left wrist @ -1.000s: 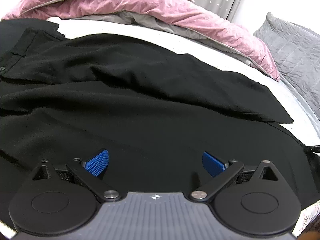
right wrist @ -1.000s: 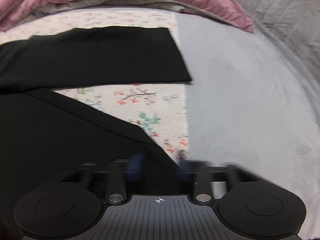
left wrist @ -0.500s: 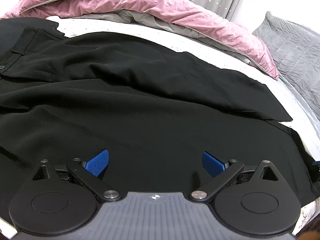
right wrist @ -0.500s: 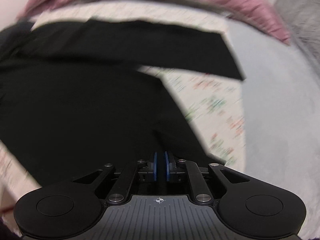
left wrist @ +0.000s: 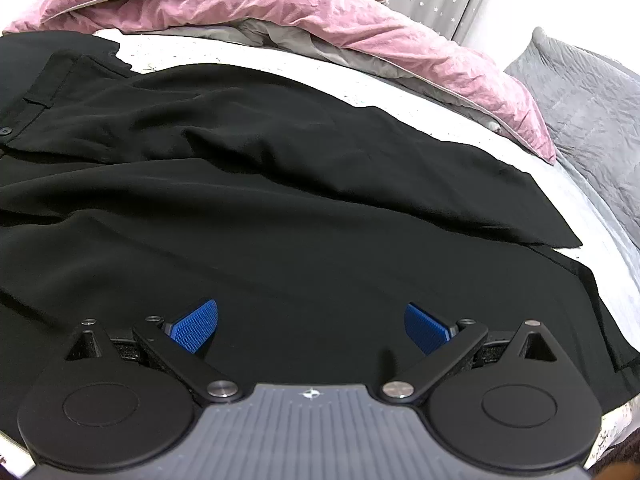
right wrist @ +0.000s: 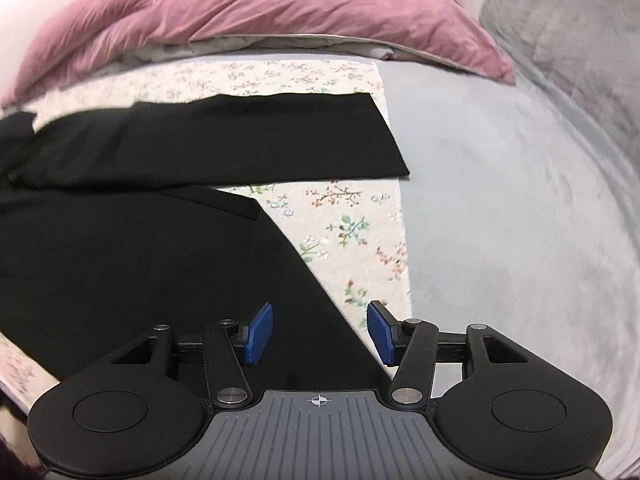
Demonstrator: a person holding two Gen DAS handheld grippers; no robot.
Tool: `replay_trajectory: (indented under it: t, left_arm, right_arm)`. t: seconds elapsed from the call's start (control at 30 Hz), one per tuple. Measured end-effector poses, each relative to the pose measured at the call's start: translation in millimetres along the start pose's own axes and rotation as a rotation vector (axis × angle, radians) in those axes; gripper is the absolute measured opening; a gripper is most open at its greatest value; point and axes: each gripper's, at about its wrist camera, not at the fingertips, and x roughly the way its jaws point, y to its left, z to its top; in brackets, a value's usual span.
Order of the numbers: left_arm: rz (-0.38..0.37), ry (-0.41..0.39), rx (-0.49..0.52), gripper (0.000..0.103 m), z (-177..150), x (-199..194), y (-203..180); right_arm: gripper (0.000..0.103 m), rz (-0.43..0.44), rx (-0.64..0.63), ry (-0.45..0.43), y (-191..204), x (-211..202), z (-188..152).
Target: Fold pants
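Across both views, black pants (left wrist: 280, 200) on bed. Left gripper (left wrist: 312, 324) wide, empty; right gripper (right wrist: 320, 330) opening, unclamped. Floral sheet (right wrist: 344, 232) clear only right view.

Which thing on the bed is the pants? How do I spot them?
Find the pink duvet heaped at the bed's far side. In front of it, on the flowery sheet, lie the pants. They are the only black thing, spread flat, with two long legs.
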Motion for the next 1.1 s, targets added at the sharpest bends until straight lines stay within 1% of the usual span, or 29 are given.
replay_trajectory:
  t: [0.13,0.2,0.3,0.43,0.47,0.5,0.57,0.67,0.77,0.83,0.97,1.03,1.07,1.1]
  left_arm:
    - [-0.001,0.001,0.010,0.103,-1,0,-2]
    - [-0.001,0.001,0.013,0.103,-1,0,-2]
    - [-0.001,0.004,0.013,0.103,-1,0,-2]
    - [0.001,0.007,0.007,0.103,-1,1,0]
    - [0.001,0.008,0.006,0.103,0,1,0]
    - [0.002,0.009,0.006,0.103,0,1,0]
    - [0.004,0.010,0.007,0.103,0,1,0]
    - [0.004,0.011,0.007,0.103,0,1,0]
    - [0.004,0.010,0.004,0.103,0,1,-1]
    - [0.002,0.010,0.003,0.103,0,1,-1]
    - [0.002,0.011,0.012,0.103,0,2,-1]
    - [0.007,0.011,0.017,0.103,0,2,-2]
    - [0.008,0.010,0.018,0.103,1,1,-2]
    - [0.008,0.007,0.021,0.103,1,1,-3]
  right_arm:
    - [0.052,0.080,-0.056,0.048,27,8,-9]
    - [0.052,0.100,-0.097,0.074,41,15,-11]
    - [0.050,0.068,-0.151,0.122,55,26,-17]
    - [0.045,-0.021,-0.179,0.186,61,41,-22]
    - [0.033,-0.039,-0.194,0.198,61,44,-24]
    - [0.021,-0.033,-0.198,0.204,61,46,-24]
    - [0.011,-0.025,-0.209,0.207,61,46,-23]
    - [0.006,-0.107,-0.235,0.192,62,46,-16]
    - [0.002,-0.190,-0.194,0.169,44,45,1]
    - [0.002,-0.289,-0.172,0.149,28,47,13]
    - [0.002,-0.449,-0.092,0.122,-3,60,32]
    - [0.004,-0.533,-0.039,0.094,-13,66,39]
    - [0.008,-0.579,-0.010,0.072,-16,67,41]
    - [0.015,-0.629,0.020,0.049,-17,68,43]
